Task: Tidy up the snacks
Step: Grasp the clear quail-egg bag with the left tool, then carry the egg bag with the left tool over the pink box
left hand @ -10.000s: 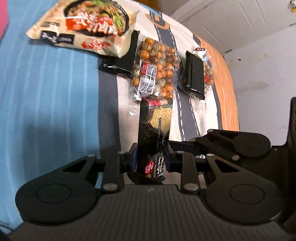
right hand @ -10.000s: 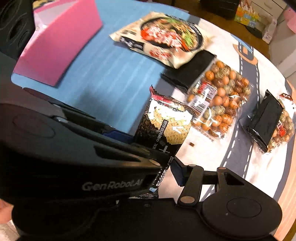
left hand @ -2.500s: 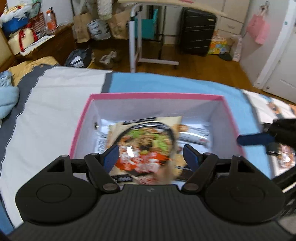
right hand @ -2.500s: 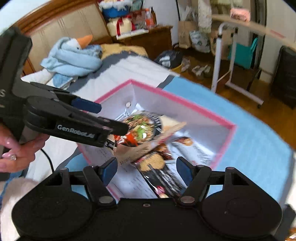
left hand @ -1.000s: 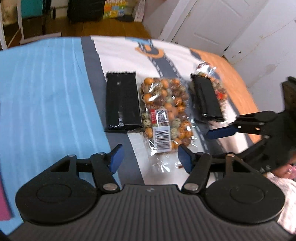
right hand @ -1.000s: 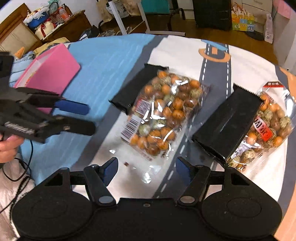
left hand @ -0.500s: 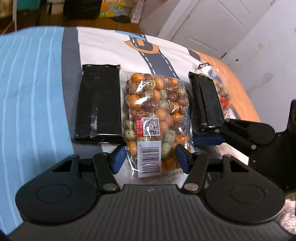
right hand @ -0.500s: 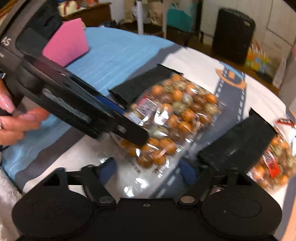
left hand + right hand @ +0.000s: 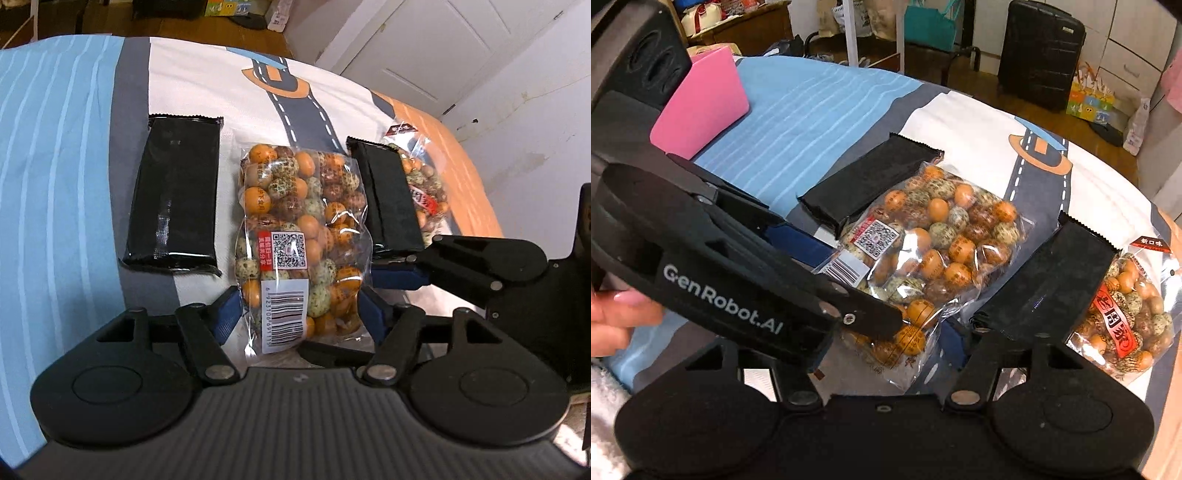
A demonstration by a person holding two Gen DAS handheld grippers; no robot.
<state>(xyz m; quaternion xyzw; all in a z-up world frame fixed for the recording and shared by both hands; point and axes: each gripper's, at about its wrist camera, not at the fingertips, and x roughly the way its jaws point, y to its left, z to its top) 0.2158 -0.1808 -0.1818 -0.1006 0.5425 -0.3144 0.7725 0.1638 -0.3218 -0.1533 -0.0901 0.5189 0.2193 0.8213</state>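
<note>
A clear bag of speckled candy eggs (image 9: 299,236) lies on the bed; it also shows in the right wrist view (image 9: 934,254). My left gripper (image 9: 297,314) is open, with its blue pads on either side of the bag's near end. My right gripper (image 9: 897,354) is open, just right of the left one, near that bag's corner. A black snack bar (image 9: 173,199) lies left of the bag. A second black bar (image 9: 388,199) lies right of it, on top of a second egg bag (image 9: 1123,314).
The pink box (image 9: 701,107) stands at the far left of the blue striped bedding (image 9: 48,155). Beyond the bed edge are a wooden floor, a black suitcase (image 9: 1039,51) and a white door (image 9: 417,48).
My left gripper has moved forward and down so its open pads now straddle the near end of the egg bag. The right gripper has come in close beside it.
</note>
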